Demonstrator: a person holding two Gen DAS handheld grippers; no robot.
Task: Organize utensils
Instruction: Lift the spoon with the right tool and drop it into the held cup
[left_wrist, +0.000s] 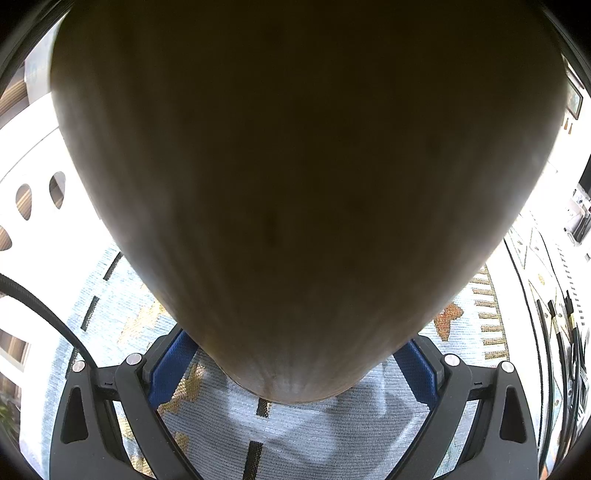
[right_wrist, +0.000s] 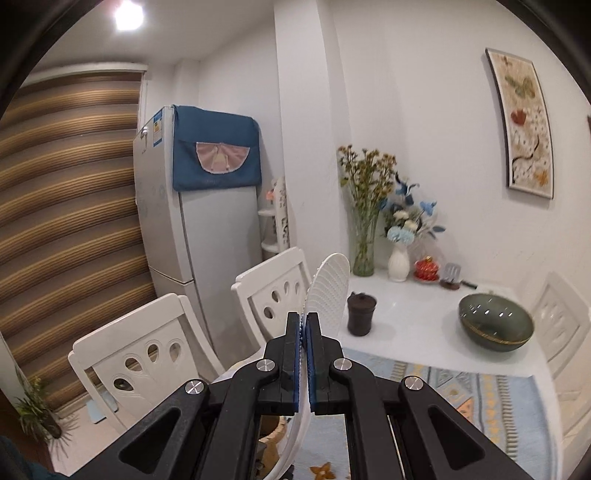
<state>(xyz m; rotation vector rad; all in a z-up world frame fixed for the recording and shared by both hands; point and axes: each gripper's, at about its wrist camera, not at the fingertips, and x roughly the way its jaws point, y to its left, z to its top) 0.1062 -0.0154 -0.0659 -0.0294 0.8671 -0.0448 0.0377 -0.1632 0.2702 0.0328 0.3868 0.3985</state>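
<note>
In the left wrist view a large tan wooden utensil holder (left_wrist: 295, 184) fills most of the frame, held between the blue pads (left_wrist: 173, 365) of my left gripper (left_wrist: 295, 373), which is closed against its sides. In the right wrist view my right gripper (right_wrist: 304, 325) is shut on the handle of a white plastic rice paddle (right_wrist: 328, 291), whose ridged blade points up and away above the table. A dark cup (right_wrist: 361, 314) and a dark green bowl (right_wrist: 496, 326) stand on the white table (right_wrist: 413, 325). A metal spatula (right_wrist: 452, 275) lies near the back wall.
A patterned blue placemat (right_wrist: 461, 391) covers the near table. White chairs (right_wrist: 147, 358) stand at the left side and another (right_wrist: 557, 325) at the right. Vases of flowers (right_wrist: 365, 221) and a red jar (right_wrist: 426, 267) sit at the back. Black cables (left_wrist: 554, 350) run along the right.
</note>
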